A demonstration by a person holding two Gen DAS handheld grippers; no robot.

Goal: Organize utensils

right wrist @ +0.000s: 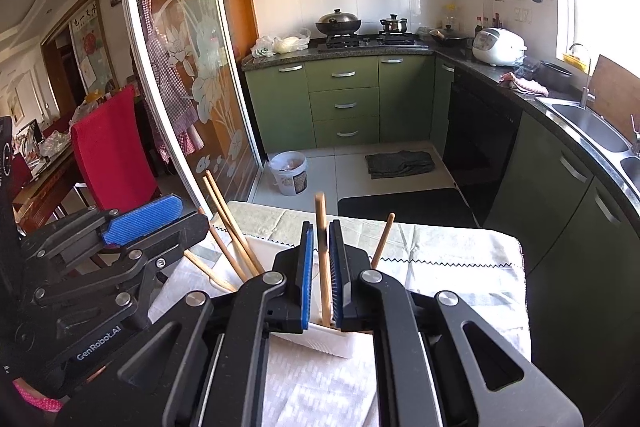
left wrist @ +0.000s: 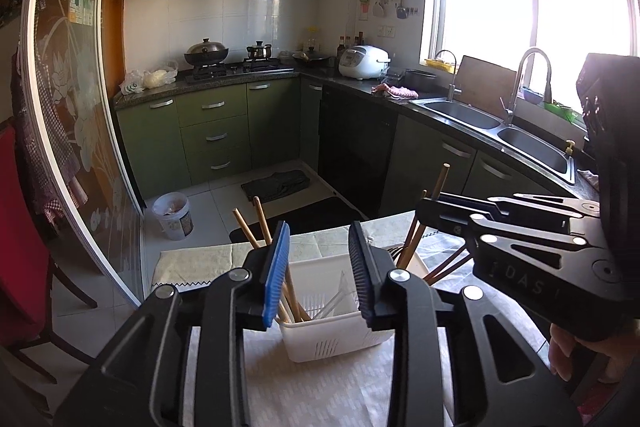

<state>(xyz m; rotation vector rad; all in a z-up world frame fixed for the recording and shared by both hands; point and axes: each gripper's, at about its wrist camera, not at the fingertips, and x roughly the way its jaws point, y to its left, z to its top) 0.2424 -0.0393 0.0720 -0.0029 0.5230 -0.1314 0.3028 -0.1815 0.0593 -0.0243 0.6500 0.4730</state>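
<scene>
A white slotted utensil basket [left wrist: 334, 341] stands on the cloth-covered table [left wrist: 320, 391]. My left gripper [left wrist: 319, 229] hangs open just above it. Two wooden chopsticks [left wrist: 260, 223] lean in the basket behind its blue left pad, and neither pad presses on them. At the right, my right gripper [left wrist: 426, 205] reaches over the basket's far side. In the right wrist view, the right gripper [right wrist: 321, 225] is shut on an upright wooden chopstick [right wrist: 323, 267] whose lower end reaches the basket [right wrist: 332, 345]. A further chopstick [right wrist: 382, 241] stands just to its right. The left gripper [right wrist: 194, 213] shows at the left.
The table's far edge [right wrist: 440, 227] ends above a dark floor mat [right wrist: 400, 207]. Beyond are green cabinets, a double sink [left wrist: 500, 131] on the right counter, a white bucket [left wrist: 174, 217] on the floor, a glass sliding door and a red chair [right wrist: 110, 147] at the left.
</scene>
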